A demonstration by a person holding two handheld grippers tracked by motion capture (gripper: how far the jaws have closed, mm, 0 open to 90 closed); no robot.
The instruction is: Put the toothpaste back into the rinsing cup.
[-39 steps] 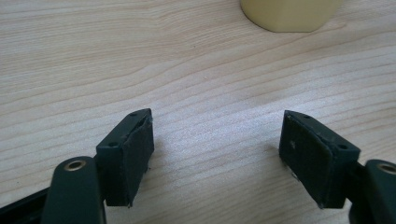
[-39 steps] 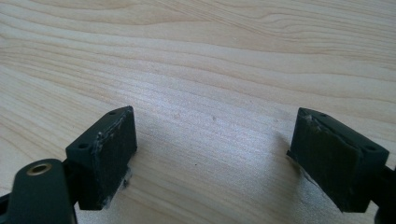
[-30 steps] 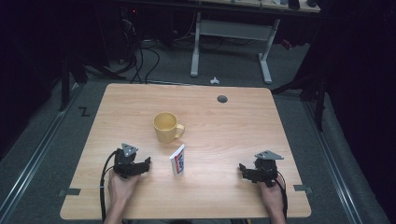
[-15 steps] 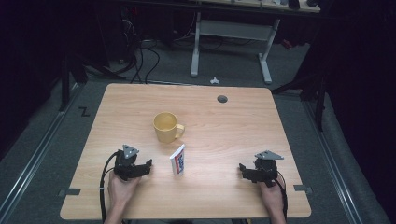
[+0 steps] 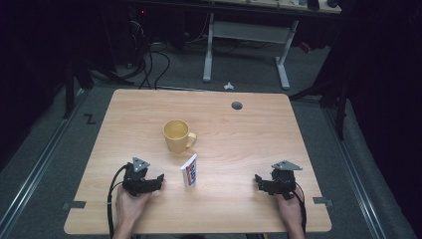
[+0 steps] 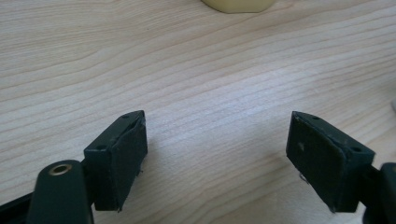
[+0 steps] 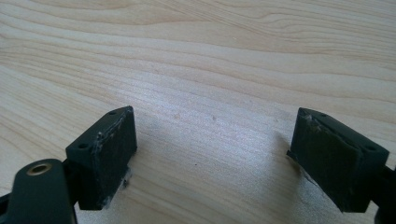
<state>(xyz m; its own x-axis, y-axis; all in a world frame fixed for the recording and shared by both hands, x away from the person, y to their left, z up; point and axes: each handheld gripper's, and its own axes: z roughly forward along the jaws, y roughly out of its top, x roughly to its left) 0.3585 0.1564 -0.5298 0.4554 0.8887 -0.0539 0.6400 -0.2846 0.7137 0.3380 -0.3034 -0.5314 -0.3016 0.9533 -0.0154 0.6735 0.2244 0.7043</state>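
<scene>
The room is dark around a pale wooden table (image 5: 239, 149), lit from above, with cables on the grey floor behind it and the white legs of another desk (image 5: 246, 37) further back. A small round grommet (image 5: 237, 105) sits near the table's far edge.

On the left, the left gripper (image 5: 158, 179) lies low on the near part of the table in the person's hand, its jaws wide apart and holding nothing. In the left gripper view they frame bare wood grain, with the base of the yellow mug (image 6: 238, 4) just showing at the top edge. It points toward the middle of the table, which reads as a ready pose rather than a reach.

Next comes the yellow mug (image 5: 177, 135), upright, its handle turned toward the near right. Just beside it on the near side, apart from it, lies a small white tube (image 5: 189, 171) with red and blue print, probably toothpaste, flat on the wood with its long axis running toward the mug. It lies nearer the left gripper than the right one, so I would guess the left takes it first.

On the right, the right gripper (image 5: 258, 180) rests likewise, jaws spread and empty, well apart from the tube, aimed inward as if waiting to assist.
</scene>
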